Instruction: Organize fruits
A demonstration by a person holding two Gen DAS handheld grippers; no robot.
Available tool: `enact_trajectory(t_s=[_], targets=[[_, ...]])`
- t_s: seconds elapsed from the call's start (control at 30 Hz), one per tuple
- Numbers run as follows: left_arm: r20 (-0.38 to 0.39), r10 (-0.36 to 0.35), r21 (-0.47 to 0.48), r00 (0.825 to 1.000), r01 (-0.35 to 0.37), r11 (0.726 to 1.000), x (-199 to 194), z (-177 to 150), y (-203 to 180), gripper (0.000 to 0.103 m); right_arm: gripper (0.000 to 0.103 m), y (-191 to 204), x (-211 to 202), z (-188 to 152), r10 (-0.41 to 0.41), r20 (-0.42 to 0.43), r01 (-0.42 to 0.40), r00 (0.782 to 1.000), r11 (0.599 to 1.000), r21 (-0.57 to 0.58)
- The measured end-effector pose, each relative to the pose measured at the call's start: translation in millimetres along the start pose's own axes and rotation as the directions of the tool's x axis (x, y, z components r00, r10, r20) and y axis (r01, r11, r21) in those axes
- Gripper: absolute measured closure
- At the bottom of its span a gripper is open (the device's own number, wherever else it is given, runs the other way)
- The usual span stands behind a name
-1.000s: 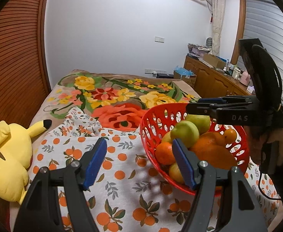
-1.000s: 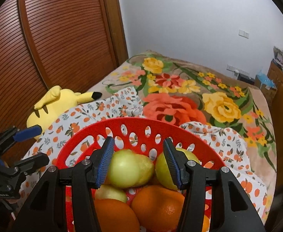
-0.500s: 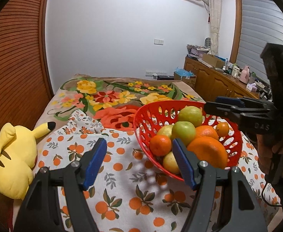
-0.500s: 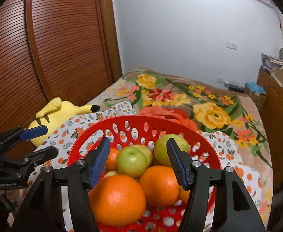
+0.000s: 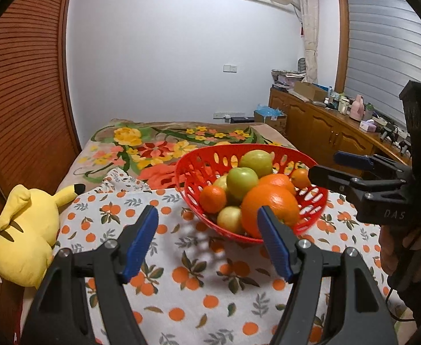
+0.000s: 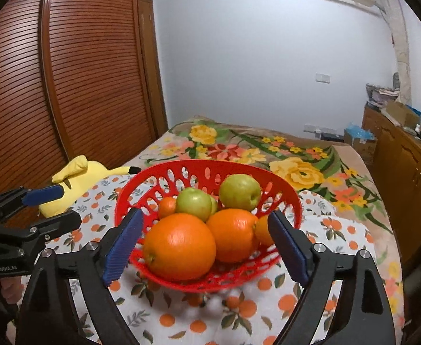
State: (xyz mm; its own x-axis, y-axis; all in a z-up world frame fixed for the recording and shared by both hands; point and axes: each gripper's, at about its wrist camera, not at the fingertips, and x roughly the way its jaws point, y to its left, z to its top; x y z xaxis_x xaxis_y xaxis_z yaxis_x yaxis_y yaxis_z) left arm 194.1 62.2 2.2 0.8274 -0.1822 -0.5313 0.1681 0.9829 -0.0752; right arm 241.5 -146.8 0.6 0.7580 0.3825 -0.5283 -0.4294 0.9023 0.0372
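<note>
Plush toy (image 5: 26, 230) beside fruit basket (image 5: 198, 161)

One red basket (image 6: 207, 169) sits on one orange-print cloth (image 5: 187, 281), which lies over one flowered blanket (image 6: 296, 169). The basket holds two large oranges: one (image 6: 179, 245) at its 6 o'clock edge, the other (image 6: 233, 234) touching it toward 3 o'clock. Small oranges number three: one (image 6: 167, 207) at 9 o'clock, one (image 6: 263, 233) at 4 o'clock, and one (image 5: 300, 178) showing only in the left wrist view. Green apples number two in full sight, one (image 6: 193, 203) central and one (image 6: 239, 192) at 1 o'clock. Two yellowish fruits (image 5: 230, 219) peek out lower in the pile; their kind cannot be told. One yellow plush toy (image 5: 27, 230) lies at the cloth's 9 o'clock side.
</note>
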Motion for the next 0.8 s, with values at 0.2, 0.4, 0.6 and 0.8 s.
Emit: enact_trajectory(t_s=[0.2,0.4,0.6,0.8], targets=[[0.001,-0.007,0.003,1.0,0.007,1.0,-17,-8,-13,0.031,0.0,5,-21,-13,-0.029,0.025,0.029,0.999,1.0,0.007],[0.005,0.0,-0.008,1.0,0.0,1.0,-35,-13,-21,0.031,0.0,5,-35,-22,-0.058,0.024,0.058,0.998,0.998,0.015],[0.016,0.0,-0.02,1.0,0.0,1.0,-53,-17,-27,0.031,0.0,4,-56,-31,-0.07,0.048,0.068,0.996,0.997,0.028],[0.037,0.013,-0.043,0.999,-0.011,0.999,-69,-19,-31,0.021,0.0,3,-73,-36,-0.083,0.068,0.081,0.994,0.996,0.032]])
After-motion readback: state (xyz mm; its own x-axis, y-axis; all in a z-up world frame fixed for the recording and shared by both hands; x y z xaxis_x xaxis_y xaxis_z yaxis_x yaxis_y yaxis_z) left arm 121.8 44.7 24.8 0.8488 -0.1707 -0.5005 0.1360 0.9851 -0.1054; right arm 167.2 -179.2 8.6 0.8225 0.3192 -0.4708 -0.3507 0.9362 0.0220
